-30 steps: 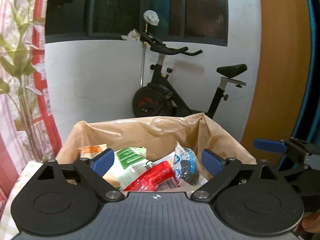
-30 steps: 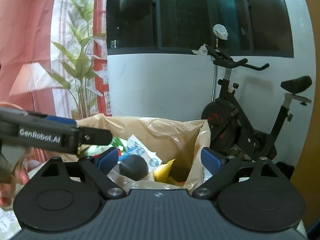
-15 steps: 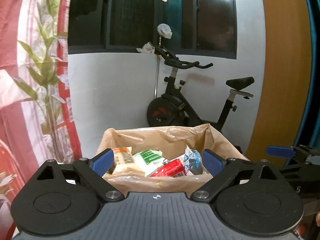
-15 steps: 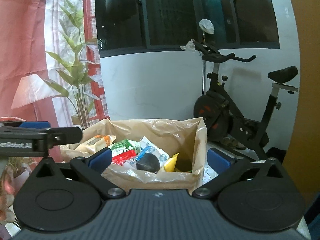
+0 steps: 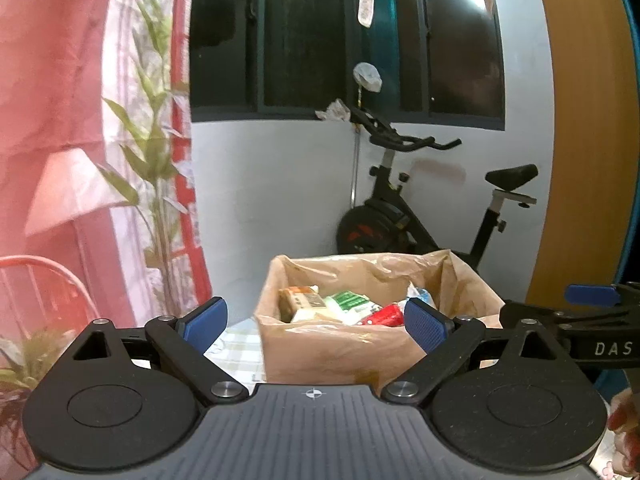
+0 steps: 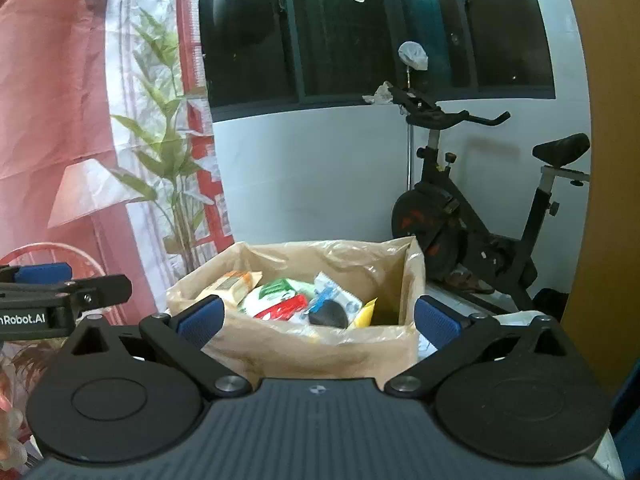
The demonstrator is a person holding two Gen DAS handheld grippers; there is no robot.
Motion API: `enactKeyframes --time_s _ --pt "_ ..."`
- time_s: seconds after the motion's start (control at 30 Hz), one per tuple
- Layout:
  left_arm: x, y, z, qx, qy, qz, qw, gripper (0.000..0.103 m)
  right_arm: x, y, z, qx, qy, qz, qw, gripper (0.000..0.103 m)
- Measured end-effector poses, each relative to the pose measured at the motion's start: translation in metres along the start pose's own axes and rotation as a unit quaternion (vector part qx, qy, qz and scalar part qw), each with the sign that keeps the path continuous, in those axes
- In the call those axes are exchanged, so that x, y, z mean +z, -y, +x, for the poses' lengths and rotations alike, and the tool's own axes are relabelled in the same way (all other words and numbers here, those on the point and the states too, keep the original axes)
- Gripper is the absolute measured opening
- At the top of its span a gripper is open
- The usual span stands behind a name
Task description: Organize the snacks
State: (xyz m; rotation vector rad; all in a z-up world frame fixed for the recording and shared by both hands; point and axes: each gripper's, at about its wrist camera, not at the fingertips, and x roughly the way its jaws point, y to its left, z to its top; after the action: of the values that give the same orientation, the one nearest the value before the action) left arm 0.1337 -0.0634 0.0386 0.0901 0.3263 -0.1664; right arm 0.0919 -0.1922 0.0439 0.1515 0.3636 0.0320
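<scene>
A brown paper bag [image 5: 332, 350] stands open on the table, also in the right wrist view [image 6: 304, 354]. It holds several snack packs: an orange-and-tan pack [image 5: 300, 300], a green-and-white pack [image 5: 348, 304], a red pack [image 5: 382, 316], a blue-and-white pack [image 6: 332, 296], a dark round item [image 6: 330, 316] and a yellow pack [image 6: 364, 312]. My left gripper [image 5: 316, 324] is open and empty, short of the bag. My right gripper [image 6: 316, 320] is open and empty, also short of the bag. Each gripper shows at the edge of the other's view.
A black exercise bike [image 5: 404, 216] stands against the white wall behind the bag. A red-and-white curtain with leaf print [image 5: 152, 160] hangs at the left. A red wire chair [image 5: 36, 280] is at the far left. A checked tablecloth [image 5: 236, 352] covers the table.
Both grippers have pulled back and up from the bag, which now looks smaller and farther. Both stay open and empty.
</scene>
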Motion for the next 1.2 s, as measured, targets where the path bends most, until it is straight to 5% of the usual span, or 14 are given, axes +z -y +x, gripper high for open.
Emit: enactKeyframes --time_s 0.43,1.2 --pt "-0.008 -0.009 -0.054 0.031 0.015 -0.026 0.9991 0.096 -0.007 -0.023 -0.046 0.033 0.013 -0.008 0.999 0.103" --pt "-0.013 -0.017 -0.063 0.05 0.008 -0.046 0.9976 0.096 -0.015 -0.031 -0.052 0.023 0.006 -0.015 1.0 0.103"
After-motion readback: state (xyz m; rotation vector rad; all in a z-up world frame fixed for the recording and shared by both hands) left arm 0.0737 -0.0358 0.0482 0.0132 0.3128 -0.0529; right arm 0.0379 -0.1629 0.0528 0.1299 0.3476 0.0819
